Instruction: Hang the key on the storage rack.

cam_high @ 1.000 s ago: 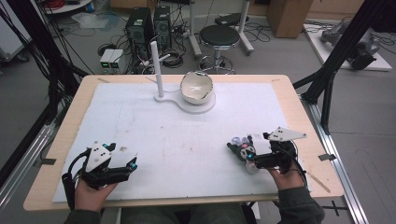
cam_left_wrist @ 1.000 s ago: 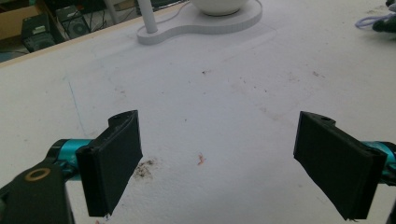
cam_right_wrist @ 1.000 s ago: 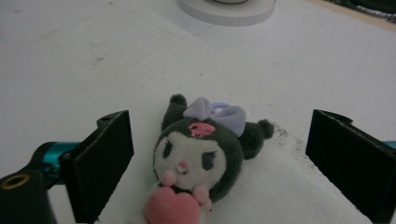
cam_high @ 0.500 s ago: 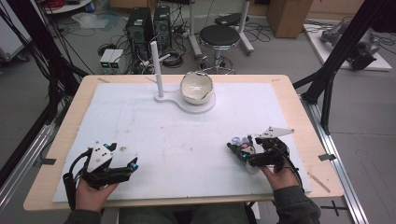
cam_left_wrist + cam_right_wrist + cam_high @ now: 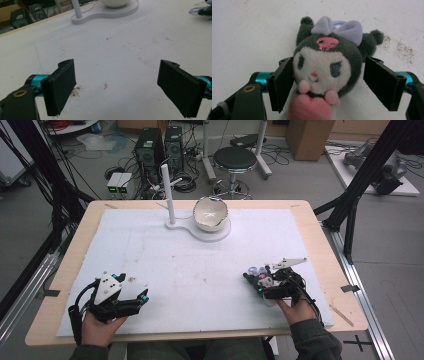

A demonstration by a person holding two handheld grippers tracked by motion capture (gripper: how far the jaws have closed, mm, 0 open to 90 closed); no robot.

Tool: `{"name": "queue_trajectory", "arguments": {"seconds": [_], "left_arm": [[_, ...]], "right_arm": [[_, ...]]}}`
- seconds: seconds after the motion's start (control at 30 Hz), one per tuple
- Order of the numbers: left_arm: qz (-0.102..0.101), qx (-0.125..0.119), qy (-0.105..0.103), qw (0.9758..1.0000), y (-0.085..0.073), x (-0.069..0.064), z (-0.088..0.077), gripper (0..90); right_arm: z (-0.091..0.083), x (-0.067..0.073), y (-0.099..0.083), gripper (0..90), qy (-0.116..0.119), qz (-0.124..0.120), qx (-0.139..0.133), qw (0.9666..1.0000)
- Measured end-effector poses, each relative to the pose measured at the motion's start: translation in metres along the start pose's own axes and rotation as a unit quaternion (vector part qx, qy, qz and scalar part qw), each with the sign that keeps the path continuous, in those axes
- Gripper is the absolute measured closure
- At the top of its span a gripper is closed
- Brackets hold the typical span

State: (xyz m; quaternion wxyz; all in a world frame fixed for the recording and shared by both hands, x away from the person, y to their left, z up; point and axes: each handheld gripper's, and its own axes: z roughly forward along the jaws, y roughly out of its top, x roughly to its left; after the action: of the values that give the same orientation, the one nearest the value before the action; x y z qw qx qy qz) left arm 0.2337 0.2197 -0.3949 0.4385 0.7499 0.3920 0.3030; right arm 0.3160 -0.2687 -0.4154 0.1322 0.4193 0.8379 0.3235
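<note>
The plush toy (image 5: 324,67) was bracketed by the right gripper (image 5: 327,82), whose jaws had just been closing, not yet clamped. The left gripper (image 5: 117,87) was held spread, released. Farther off, a white bowl (image 5: 211,213) was seen.

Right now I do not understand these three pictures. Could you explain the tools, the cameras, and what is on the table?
A person holds two handheld grippers. The high view looks down on the table; each other view comes from a camera on one gripper. On the white board stands a bowl on a base with a post. The left gripper is open and empty. The right gripper has just been closing its jaws around a plush toy, one pad not yet touching.
</note>
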Motion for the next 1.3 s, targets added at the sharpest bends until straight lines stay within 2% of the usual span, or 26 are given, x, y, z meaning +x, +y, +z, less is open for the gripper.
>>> {"name": "queue_trajectory", "arguments": {"seconds": [0.33,0.5,0.83,1.13,1.3], "left_arm": [[0.0,-0.001,-0.001,1.0,0.0,0.0,0.0,15.4],[0.002,0.0,0.0,1.0,0.0,0.0,0.0,15.4],[0.001,-0.002,0.0,1.0,0.0,-0.001,-0.001,15.4],[0.001,-0.003,0.0,1.0,0.0,0.0,-0.001,15.4],[0.001,-0.003,0.001,1.0,0.0,0.0,-0.001,15.4]], "right_arm": [[0.004,0.0,-0.001,29.8,0.011,0.005,0.012,0.9999],[0.003,-0.004,-0.002,34.2,0.024,0.018,0.008,0.9995],[0.001,-0.008,-0.004,39.8,0.039,0.016,-0.001,0.9991],[-0.007,-0.008,-0.003,41.1,0.045,-0.001,-0.038,0.9983],[-0.013,-0.007,-0.001,41.2,0.058,-0.015,-0.065,0.9961]]}}
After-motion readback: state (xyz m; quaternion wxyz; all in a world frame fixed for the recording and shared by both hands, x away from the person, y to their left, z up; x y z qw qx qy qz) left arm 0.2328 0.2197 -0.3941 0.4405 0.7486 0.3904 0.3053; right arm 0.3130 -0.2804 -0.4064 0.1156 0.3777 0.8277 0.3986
